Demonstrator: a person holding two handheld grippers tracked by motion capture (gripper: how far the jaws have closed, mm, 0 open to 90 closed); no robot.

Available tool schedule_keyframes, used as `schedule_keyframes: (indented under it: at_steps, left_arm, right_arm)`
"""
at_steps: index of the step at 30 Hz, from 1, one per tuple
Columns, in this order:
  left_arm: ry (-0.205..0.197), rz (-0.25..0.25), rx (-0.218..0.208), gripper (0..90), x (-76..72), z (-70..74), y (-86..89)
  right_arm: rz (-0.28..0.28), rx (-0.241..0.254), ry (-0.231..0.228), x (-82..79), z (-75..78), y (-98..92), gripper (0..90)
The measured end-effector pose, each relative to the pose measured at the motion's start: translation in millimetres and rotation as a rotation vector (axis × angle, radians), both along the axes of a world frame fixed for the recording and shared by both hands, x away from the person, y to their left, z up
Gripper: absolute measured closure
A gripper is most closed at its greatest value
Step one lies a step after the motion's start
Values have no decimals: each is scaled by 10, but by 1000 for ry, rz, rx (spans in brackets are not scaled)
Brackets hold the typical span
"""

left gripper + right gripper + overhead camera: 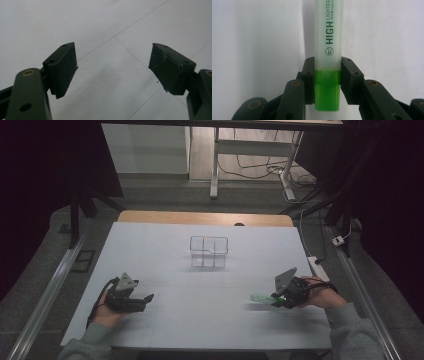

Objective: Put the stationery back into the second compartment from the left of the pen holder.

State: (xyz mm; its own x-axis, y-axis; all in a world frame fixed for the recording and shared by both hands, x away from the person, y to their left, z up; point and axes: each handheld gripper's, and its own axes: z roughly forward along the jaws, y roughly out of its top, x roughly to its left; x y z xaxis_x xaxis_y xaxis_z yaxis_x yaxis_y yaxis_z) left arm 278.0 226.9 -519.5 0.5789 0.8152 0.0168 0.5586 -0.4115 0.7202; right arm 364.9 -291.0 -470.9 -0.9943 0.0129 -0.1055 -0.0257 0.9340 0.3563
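The right gripper has its fingers closed on a green highlighter pen. They squeeze it from both sides, right where the bright green end meets the pale body. In the high view the pen sticks out from the right gripper toward the middle of the bench, low over the white top. I cannot tell if it touches the top.

The pen looks light. One gripper can carry it with no trouble. It is hard plastic, so it will not bend or squash. But it is smooth and round, so it may slip or spin between the fingers if the squeeze is weak. It will likely not break if it drops, but it could roll away.

The hold is near one end, so the long part hangs out in front and may tip down. A hold nearer the middle of the body would keep it steadier.

The left gripper rests on the bench at the left. Its fingers are wide open with nothing between them.

A small clear box with compartments stands in the middle of the bench, well apart from both grippers.
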Motion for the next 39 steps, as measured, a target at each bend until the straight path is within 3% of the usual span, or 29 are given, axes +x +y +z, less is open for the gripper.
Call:
schedule_keyframes:
  at_steps: [4, 6, 9, 15, 23, 27, 32, 39]
  left_arm:
    - [0, -12, -1, 220, 10, 0, -14]
    - [0, -17, -3, 221, 14, -3, -16]
    - [-1, -23, -5, 221, 13, -1, -15]
    - [-4, -36, -8, 221, 16, 3, -36]
    - [-13, -52, 5, 221, 31, 12, -89]
    - [-24, -64, 18, 222, 33, 29, -135]
    - [-35, -86, 32, 222, 42, 61, -216]
    - [-62, -142, 41, 223, 69, 183, -407]
  right_arm:
    - [-143, 65, -1, 86, 21, 87, 670]
    - [-190, 95, -16, 96, 13, 128, 670]
    - [-256, 135, -1, 99, 26, 181, 669]
    - [-357, 230, 41, 92, 78, 269, 669]
    - [-493, 293, 82, 133, 80, 337, 669]
    - [-514, 297, 102, 157, 65, 379, 669]
    - [-499, 281, 115, 149, 53, 466, 669]
    - [-480, 297, 142, 133, 68, 638, 669]
